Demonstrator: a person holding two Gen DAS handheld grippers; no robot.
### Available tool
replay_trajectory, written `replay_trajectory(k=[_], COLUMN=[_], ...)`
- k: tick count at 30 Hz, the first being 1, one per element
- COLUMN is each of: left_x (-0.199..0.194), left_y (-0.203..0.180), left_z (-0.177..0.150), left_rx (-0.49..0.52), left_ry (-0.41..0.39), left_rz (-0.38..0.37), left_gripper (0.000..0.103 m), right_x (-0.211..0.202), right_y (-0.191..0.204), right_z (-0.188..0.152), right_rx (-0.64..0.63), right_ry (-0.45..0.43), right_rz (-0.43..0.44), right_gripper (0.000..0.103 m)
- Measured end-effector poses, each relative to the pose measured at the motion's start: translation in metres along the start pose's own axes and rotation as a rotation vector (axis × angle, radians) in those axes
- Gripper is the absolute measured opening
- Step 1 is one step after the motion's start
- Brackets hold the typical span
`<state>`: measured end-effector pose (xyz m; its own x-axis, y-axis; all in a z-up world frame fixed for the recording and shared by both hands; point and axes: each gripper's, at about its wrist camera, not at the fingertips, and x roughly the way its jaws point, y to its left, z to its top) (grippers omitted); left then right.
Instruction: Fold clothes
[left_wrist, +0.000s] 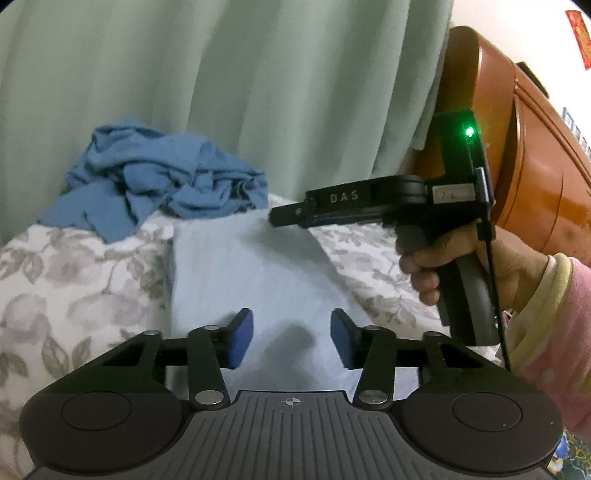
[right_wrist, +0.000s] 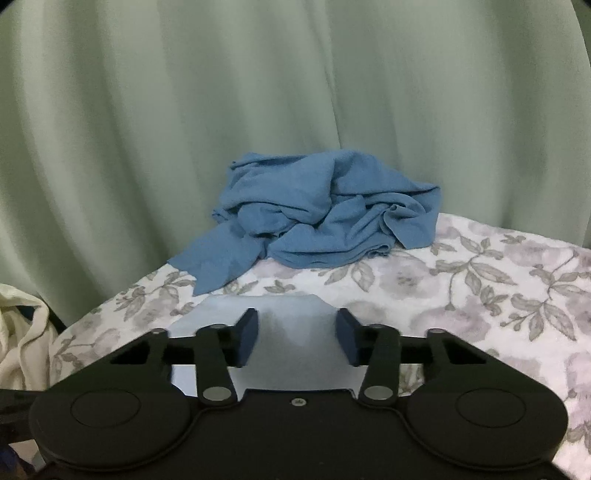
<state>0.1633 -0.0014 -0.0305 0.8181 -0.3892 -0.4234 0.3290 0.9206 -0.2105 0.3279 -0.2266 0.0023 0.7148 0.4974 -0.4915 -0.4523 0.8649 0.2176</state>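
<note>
Green curtain (right_wrist: 295, 110) behind, floral bedsheet (right_wrist: 498, 288) as the work surface. Landmark: the pale blue garment (left_wrist: 236, 266), lying flat as a long strip on the sheet.

Left to right in the left wrist view: crumpled blue shirt (left_wrist: 155, 177) sits beyond the garment's far-left corner, against the curtain, untouched. Left gripper (left_wrist: 291, 338) hangs over the garment's near end, jaws part-spread, pads (left_wrist: 242, 341) apart with only flat cloth under the gap; nothing pinched that I can see. Right gripper (left_wrist: 284, 218) reaches over the garment's far-right edge, held by a hand (left_wrist: 476, 266). In its own view the right gripper (right_wrist: 295, 338) is also part-spread over the garment (right_wrist: 288, 317), not gripping.

Judgement: looks like the grasp for the next fold.
- Get each lower finger under the edge before closing, so only the intended layers are taken.
- Grip the matching corners of one end.
- Lift both together and keep the edge taut.
- Keep clear of the shirt.
</note>
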Motion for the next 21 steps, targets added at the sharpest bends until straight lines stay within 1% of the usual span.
replay_trajectory(k=[1,2,4,8,11,14,21], left_x=[0.0,0.0,0.001,0.004,0.005,0.005,0.006], left_y=[0.001,0.002,0.003,0.002,0.003,0.003,0.004], left_z=[-0.001,-0.002,-0.003,-0.007,-0.01,-0.011,-0.011], left_rx=[-0.001,-0.001,0.002,0.012,0.024,0.033,0.048], left_ry=[0.006,0.011,0.022,0.051,0.057,0.06,0.064], left_rz=[0.004,0.007,0.005,0.008,0.01,0.009,0.005], left_gripper=[0.035,0.035,0.035,0.035,0.035,0.035,0.035], right_x=[0.001,0.003,0.006,0.014,0.021,0.026,0.029], right_y=[-0.001,-0.002,-0.007,-0.012,-0.013,-0.013,-0.015], right_z=[0.0,0.001,0.001,-0.001,-0.004,-0.004,-0.004], right_rx=[-0.002,-0.004,0.01,0.013,0.006,-0.003,0.009], right_ry=[0.005,0.01,0.027,0.058,0.079,0.09,0.1], right_rz=[-0.009,-0.017,-0.017,-0.024,-0.032,-0.038,-0.034], right_gripper=[0.023,0.016,0.013,0.01,0.008,0.006,0.005])
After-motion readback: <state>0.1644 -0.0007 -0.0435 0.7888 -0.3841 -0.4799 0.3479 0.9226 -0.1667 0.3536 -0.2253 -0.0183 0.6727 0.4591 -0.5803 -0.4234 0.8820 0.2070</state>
